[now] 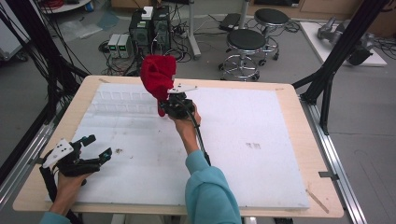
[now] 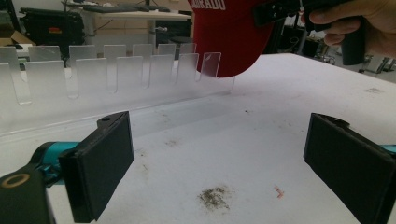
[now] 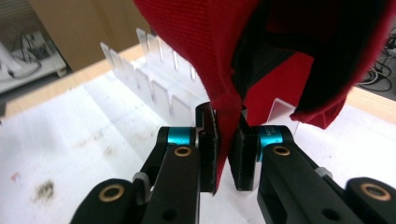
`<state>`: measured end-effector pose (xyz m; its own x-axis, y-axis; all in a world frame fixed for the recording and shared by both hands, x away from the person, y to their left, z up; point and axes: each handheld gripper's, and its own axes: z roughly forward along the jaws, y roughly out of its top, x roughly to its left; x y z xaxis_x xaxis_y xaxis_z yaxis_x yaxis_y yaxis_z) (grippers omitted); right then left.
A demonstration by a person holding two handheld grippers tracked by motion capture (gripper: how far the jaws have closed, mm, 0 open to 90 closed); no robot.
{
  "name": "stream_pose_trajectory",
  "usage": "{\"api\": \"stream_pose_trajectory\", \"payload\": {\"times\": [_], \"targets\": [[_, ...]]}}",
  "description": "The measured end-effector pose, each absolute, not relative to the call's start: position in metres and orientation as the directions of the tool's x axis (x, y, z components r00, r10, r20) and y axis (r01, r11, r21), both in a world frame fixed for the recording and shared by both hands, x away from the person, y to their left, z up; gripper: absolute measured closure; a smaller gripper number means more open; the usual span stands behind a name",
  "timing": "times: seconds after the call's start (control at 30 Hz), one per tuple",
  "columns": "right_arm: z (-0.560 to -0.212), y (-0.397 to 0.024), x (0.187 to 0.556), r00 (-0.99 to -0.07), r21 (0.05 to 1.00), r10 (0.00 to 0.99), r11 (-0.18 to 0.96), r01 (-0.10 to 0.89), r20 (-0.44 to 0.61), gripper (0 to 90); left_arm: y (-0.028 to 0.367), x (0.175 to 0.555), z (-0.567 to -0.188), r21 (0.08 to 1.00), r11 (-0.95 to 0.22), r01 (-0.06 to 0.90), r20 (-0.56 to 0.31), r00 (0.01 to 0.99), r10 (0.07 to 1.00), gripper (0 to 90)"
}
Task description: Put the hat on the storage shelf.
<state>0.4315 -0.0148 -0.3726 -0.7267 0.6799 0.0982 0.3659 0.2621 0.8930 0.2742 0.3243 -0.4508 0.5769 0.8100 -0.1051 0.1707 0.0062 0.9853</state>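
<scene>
A red cap (image 1: 157, 75) hangs in the air over the far middle of the white board, with my right gripper (image 1: 173, 105) shut on its fabric edge (image 3: 227, 126). In the left gripper view the cap (image 2: 232, 37) shows white lettering and hovers just above the right end of a clear acrylic rack (image 2: 107, 70) with upright tabs. That rack (image 1: 122, 101) lies along the far left of the board. My left gripper (image 1: 93, 148) rests low at the near left corner, jaws wide open with nothing between them (image 2: 215, 154).
The white foam board (image 1: 261, 140) covers most of the wooden table (image 1: 299, 121). Small dirt specks (image 2: 214, 197) mark the board near the left gripper. Stools (image 1: 245, 46) and computer boxes (image 1: 149, 28) stand on the floor beyond the far edge.
</scene>
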Motion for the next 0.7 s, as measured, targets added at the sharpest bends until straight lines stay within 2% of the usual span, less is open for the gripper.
{"api": "stream_pose_trajectory", "payload": {"times": [0.2, 0.33, 0.4, 0.43, 0.47, 0.57, 0.7], "targets": [[-0.374, -0.018, 0.430, -0.725, 0.887, 0.684, 0.279, 0.369, 0.086, 80.7, 0.325, 0.274, -0.451, 0.985, 0.019, 0.169, -0.113, 0.569, 0.815, 8.7], [-0.374, -0.021, 0.428, -0.736, 0.890, 0.672, 0.279, 0.362, 0.088, 72.0, 0.325, 0.274, -0.451, 0.985, 0.017, 0.172, -0.113, 0.566, 0.817, 8.8], [-0.373, -0.022, 0.425, -0.737, 0.897, 0.672, 0.275, 0.347, 0.079, 62.5, 0.325, 0.274, -0.451, 0.985, 0.016, 0.170, -0.111, 0.565, 0.818, 8.8], [-0.373, -0.023, 0.425, -0.738, 0.895, 0.671, 0.278, 0.348, 0.079, 61.8, 0.325, 0.274, -0.451, 0.986, 0.013, 0.169, -0.107, 0.565, 0.818, 8.9], [-0.372, -0.024, 0.424, -0.741, 0.892, 0.667, 0.286, 0.350, 0.077, 57.1, 0.324, 0.274, -0.451, 0.986, 0.013, 0.169, -0.107, 0.565, 0.818, 8.8], [-0.371, -0.027, 0.420, -0.738, 0.888, 0.672, 0.303, 0.346, 0.058, 35.7, 0.324, 0.274, -0.451, 0.986, 0.013, 0.169, -0.107, 0.560, 0.821, 8.8], [-0.364, -0.037, 0.408, -0.721, 0.886, 0.691, 0.302, 0.351, 0.050, 19.6, 0.324, 0.274, -0.451, 0.986, 0.013, 0.168, -0.107, 0.560, 0.822, 8.8]]}}
